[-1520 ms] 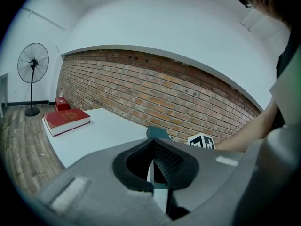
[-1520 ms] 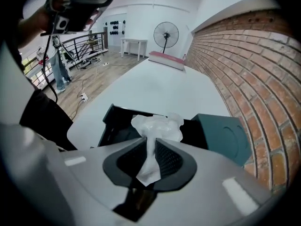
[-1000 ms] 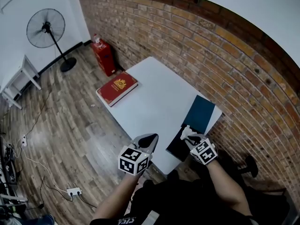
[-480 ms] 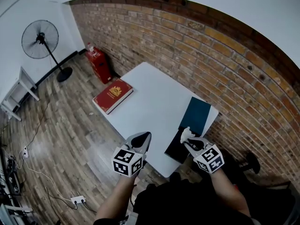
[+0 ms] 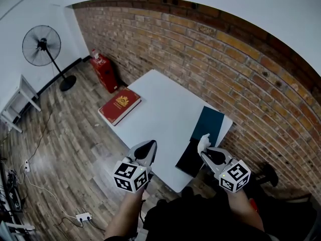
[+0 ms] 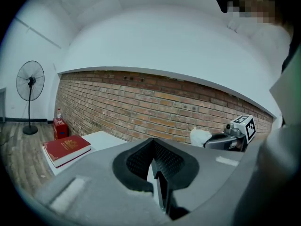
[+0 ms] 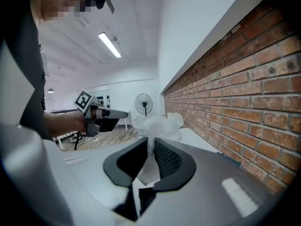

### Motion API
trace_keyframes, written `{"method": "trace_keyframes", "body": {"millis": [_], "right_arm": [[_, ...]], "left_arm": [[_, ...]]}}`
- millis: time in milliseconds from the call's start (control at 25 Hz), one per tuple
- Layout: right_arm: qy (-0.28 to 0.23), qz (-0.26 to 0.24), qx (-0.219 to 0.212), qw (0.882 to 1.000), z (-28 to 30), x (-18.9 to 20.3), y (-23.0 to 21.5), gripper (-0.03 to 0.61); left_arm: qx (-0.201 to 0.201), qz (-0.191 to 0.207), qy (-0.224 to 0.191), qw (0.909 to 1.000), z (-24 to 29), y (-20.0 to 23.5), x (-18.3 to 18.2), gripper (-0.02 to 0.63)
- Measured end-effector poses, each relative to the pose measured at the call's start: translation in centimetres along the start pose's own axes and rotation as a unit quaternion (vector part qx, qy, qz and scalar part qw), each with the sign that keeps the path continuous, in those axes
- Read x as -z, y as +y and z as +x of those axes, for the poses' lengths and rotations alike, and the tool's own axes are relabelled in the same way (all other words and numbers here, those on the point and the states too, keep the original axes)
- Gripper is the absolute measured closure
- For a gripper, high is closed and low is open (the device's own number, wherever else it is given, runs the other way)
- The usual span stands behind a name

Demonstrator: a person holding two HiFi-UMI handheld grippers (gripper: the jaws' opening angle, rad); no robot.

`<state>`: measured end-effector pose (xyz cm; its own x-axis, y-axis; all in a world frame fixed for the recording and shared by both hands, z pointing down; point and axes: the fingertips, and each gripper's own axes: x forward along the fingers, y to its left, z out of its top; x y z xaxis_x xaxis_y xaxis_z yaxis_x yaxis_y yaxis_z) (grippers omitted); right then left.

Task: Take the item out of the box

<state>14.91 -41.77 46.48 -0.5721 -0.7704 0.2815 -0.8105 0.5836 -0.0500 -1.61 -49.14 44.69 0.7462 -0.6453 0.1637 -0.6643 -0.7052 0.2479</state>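
The counter (image 5: pixel 165 104) has a smooth, matt white top. The red book (image 5: pixel 119 106) on it shows a slightly glossy cover with a gold-coloured stamp. The box (image 5: pixel 188 158) looks like matt black card, and its teal flap (image 5: pixel 209 123) is equally flat in finish. The white wad (image 7: pixel 158 125) is thin, crumpled and faintly translucent — paper or film, I cannot tell which. The left claw (image 6: pixel 153 142) has a matt grey plastic shell and 2 black pads (image 6: pixel 169 163) with fine ribbing. The wall (image 5: pixel 215 59) is rough bare brick with pale mortar. The floor (image 5: pixel 70 134) is wood-look planking with visible grain. The fan (image 5: pixel 41 44) has a dark wire grille.
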Motion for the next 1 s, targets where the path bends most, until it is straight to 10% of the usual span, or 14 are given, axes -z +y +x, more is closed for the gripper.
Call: {"method": "trace_keyframes", "body": {"millis": [1000], "right_arm": [[-0.043, 0.034, 0.001, 0.998, 0.0, -1.2, 0.5, 0.545]], "left_arm": [[0.009, 0.017, 0.001, 0.9998, 0.6, -0.1, -0.5, 0.609]]}}
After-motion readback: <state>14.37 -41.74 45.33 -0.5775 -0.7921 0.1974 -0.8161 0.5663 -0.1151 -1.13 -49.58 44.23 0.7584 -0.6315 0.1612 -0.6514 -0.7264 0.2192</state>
